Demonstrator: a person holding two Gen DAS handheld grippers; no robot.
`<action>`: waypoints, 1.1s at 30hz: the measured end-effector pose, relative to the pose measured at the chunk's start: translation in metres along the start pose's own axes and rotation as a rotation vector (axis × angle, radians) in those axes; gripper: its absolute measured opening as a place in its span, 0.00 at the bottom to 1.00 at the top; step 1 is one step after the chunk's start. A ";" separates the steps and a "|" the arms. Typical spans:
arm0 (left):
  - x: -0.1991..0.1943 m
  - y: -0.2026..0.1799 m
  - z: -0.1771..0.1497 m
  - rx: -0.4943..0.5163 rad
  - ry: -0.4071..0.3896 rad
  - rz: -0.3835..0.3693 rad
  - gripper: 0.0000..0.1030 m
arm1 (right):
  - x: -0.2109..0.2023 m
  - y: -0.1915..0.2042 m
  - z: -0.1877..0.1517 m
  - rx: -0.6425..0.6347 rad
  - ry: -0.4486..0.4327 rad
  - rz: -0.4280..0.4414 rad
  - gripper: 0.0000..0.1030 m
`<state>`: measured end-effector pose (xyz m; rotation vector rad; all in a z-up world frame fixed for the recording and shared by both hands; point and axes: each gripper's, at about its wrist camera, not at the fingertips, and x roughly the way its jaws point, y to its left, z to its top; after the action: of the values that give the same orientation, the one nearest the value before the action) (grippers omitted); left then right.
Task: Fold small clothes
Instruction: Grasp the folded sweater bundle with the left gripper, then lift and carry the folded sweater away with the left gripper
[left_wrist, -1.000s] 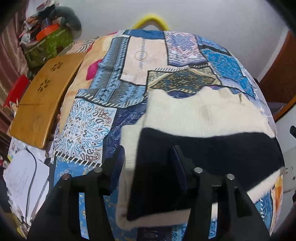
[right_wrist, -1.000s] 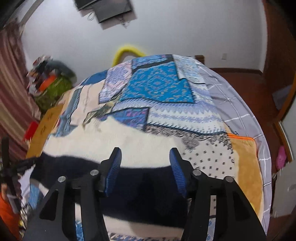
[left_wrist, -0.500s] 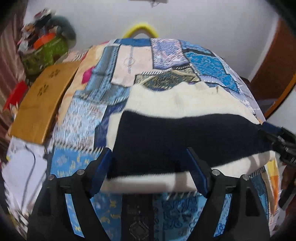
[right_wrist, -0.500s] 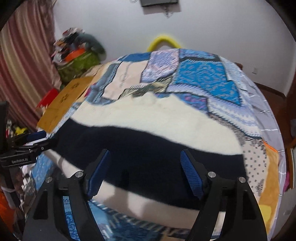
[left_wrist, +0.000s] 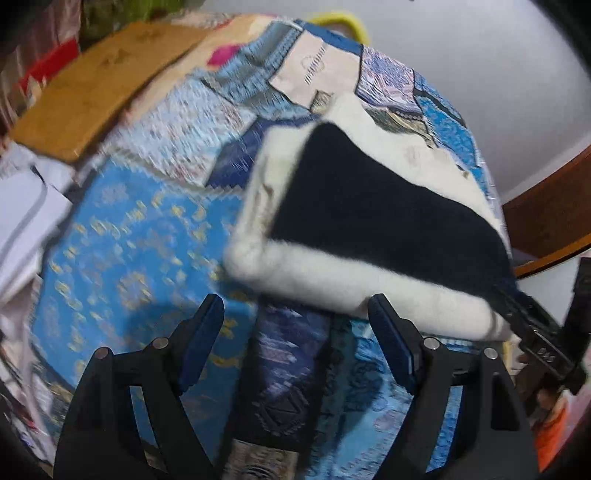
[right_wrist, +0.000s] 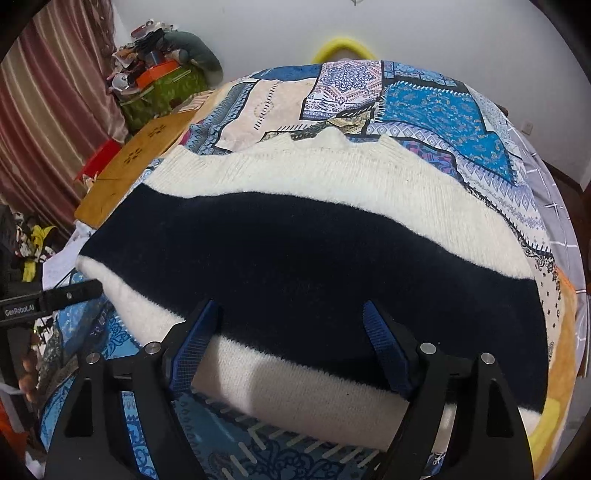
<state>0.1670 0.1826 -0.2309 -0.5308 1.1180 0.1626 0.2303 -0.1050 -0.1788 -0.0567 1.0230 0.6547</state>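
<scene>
The patchwork bedspread (right_wrist: 424, 99) covers the bed. The folded cream-and-navy sweater (right_wrist: 295, 251) lies flat on it. It appears soft, thick and limp, and is best taken at a folded edge or corner. The right gripper (right_wrist: 288, 347) and left gripper (left_wrist: 295, 332) have just been opening; the fingers stand apart and hold nothing.
</scene>
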 end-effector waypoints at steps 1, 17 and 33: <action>0.002 -0.001 0.000 -0.017 0.012 -0.030 0.78 | 0.000 0.000 0.000 0.002 0.000 0.001 0.77; 0.034 0.002 0.035 -0.255 0.004 -0.160 0.72 | -0.004 0.000 -0.004 0.022 -0.006 0.011 0.77; 0.011 -0.015 0.066 -0.128 -0.195 0.013 0.24 | -0.020 -0.004 -0.006 -0.013 -0.024 -0.024 0.77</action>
<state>0.2313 0.1996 -0.2141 -0.6088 0.9254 0.2926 0.2207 -0.1204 -0.1670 -0.0720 0.9940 0.6386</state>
